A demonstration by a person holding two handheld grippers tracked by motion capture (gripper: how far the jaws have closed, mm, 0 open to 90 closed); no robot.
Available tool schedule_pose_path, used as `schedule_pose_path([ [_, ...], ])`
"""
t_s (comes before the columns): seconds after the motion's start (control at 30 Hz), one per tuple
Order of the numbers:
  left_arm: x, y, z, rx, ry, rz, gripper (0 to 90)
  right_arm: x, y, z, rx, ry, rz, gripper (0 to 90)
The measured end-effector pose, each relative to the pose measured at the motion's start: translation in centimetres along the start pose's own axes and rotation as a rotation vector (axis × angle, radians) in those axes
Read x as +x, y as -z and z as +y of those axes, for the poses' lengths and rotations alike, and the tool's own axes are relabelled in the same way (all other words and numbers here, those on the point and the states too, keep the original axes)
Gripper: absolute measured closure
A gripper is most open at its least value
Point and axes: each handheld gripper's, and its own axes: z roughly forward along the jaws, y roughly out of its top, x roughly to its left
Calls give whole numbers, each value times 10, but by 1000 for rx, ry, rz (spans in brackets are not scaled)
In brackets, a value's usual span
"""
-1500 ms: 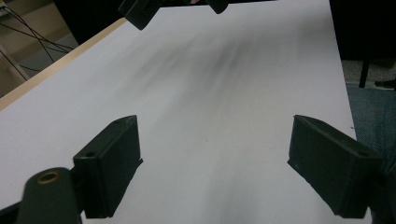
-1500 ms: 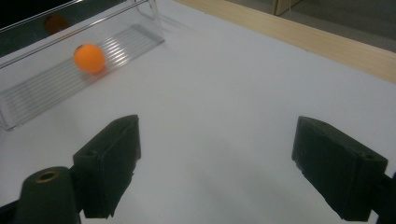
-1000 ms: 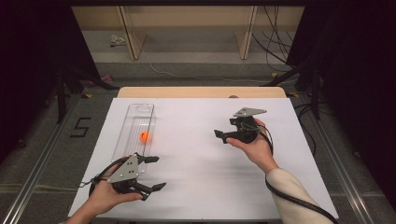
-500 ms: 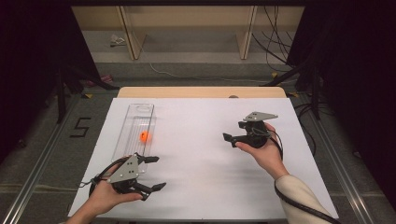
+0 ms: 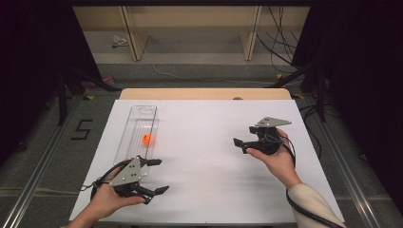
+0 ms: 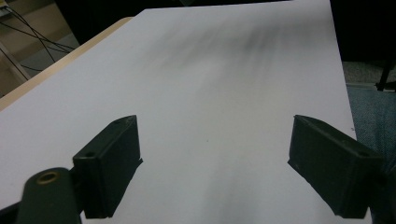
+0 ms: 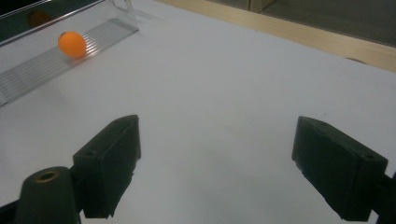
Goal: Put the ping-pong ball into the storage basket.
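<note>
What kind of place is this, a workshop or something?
Probably a lab set up for recording. A white-topped table stands between dark curtains, cables trail over the floor, and a person holds a claw in each hand, the left claw and right claw, near a clear tray holding an orange ball.

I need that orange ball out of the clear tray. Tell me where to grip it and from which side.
Grip the orange ball across its middle, coming straight down from above. It is round and sits on the ribbed floor of the clear tray, whose long walls seem to block a sideways approach. Set the jaws along the tray's length.
</note>
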Motion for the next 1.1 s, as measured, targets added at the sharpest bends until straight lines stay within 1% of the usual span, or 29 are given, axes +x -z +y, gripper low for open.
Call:
schedule_pose_path([
  [0.77, 0, 0, 0, 2, -3, -2, 162, -6, 27, -20, -2, -7, -23, 164],
  [1.1, 0, 0, 0, 0, 0, 0, 162, -6, 33, -26, 1, -11, -25, 164],
])
